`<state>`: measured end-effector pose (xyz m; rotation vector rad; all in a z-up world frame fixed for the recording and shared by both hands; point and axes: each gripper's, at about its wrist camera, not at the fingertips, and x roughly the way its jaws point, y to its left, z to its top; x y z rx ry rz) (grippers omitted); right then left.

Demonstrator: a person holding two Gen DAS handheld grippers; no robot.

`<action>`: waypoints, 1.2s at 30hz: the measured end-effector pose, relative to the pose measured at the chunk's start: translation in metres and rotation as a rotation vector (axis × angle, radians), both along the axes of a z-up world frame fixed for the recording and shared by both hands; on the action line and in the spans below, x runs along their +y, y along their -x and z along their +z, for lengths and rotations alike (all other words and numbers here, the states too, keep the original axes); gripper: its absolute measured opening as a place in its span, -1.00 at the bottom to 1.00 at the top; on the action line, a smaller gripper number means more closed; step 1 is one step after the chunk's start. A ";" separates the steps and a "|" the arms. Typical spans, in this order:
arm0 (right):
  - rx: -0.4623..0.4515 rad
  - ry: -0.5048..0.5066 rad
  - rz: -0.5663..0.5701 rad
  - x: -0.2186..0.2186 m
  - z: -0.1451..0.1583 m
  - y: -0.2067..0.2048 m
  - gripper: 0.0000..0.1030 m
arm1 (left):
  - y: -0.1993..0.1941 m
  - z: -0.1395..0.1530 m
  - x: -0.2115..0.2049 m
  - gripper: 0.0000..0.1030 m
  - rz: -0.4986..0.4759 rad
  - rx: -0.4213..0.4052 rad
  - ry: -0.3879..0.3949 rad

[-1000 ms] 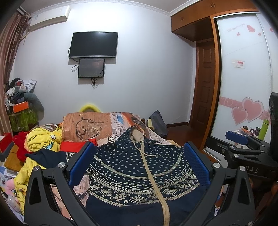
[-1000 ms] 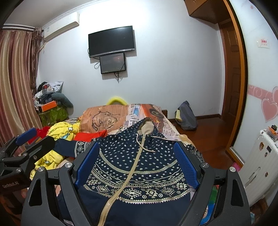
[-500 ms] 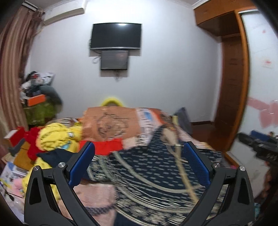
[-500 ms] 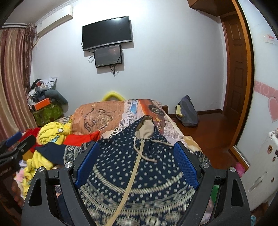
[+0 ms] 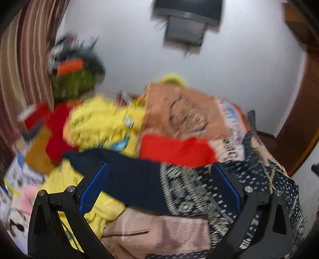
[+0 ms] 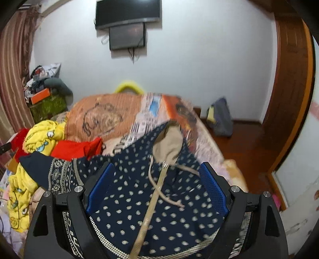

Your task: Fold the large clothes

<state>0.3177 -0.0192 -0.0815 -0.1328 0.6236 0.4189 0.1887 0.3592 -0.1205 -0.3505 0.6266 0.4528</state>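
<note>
A navy patterned zip hoodie [image 6: 159,199] with white dots and a beige hood lining lies face up on the bed. Its left sleeve [image 5: 127,175] stretches out to the left over the clothes pile. My left gripper [image 5: 159,189] is open and empty, hovering above that sleeve. My right gripper [image 6: 157,189] is open and empty above the hoodie's chest, near the zip and drawstrings. The left wrist view is motion-blurred.
A pile of yellow [image 5: 99,123] and red clothes [image 5: 175,149] lies at the bed's left side. An orange-brown blanket [image 6: 103,117] covers the far end of the bed. A dark bag [image 6: 219,117] sits on the wooden floor at right. A TV [image 6: 127,12] hangs on the far wall.
My left gripper has swung left and down, from over the hoodie's body to over its left sleeve. My right gripper has moved forward towards the hood. Both stay open.
</note>
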 end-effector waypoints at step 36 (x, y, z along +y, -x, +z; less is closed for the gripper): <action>0.223 0.165 0.040 0.020 -0.060 -0.030 0.66 | -0.044 -0.017 0.076 -0.94 0.105 -0.015 0.048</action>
